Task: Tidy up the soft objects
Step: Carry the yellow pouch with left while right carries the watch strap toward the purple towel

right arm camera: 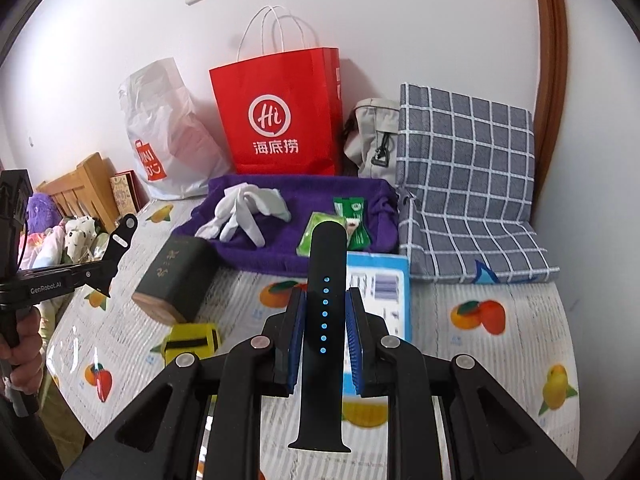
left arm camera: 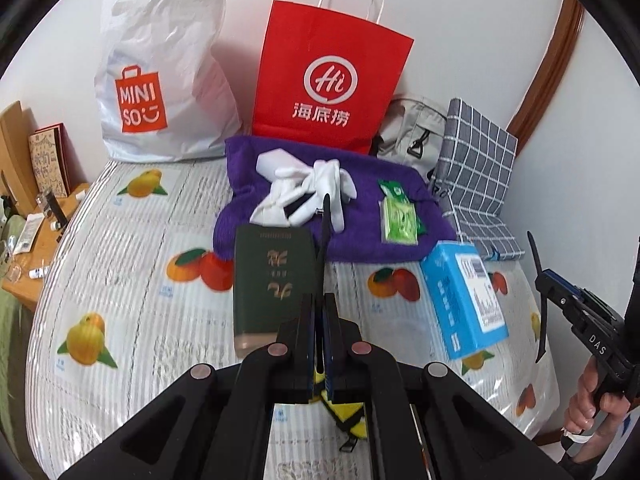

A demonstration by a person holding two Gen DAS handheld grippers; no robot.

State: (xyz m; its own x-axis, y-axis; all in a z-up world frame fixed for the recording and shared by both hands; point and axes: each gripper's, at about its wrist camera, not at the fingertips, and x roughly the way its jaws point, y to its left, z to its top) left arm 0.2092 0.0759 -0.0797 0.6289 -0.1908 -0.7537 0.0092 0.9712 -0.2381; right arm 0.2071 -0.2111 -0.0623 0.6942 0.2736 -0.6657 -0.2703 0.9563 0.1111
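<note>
My right gripper (right arm camera: pixel 326 292) is shut on a black watch strap (right arm camera: pixel 326 248) with a row of holes, held upright above the bed. In the left wrist view it shows at the far right (left arm camera: pixel 540 280). My left gripper (left arm camera: pixel 320 308) is shut on the other black strap piece (left arm camera: pixel 325 232), seen edge-on; the right wrist view shows its slotted end (right arm camera: pixel 120 236). Beyond both, a purple towel (left arm camera: pixel 360 240) lies on the bed with white gloves (left arm camera: pixel 312 184) and green wipe packets (left arm camera: pixel 398 216) on it.
A dark green box (left arm camera: pixel 272 284) and a blue box (left arm camera: pixel 464 300) lie in front of the towel. A yellow-and-black item (right arm camera: pixel 192 340) lies near me. A red paper bag (left arm camera: pixel 332 80), white plastic bag (left arm camera: pixel 168 72), beige bag (right arm camera: pixel 372 140) and checked cushion (right arm camera: pixel 464 168) line the wall.
</note>
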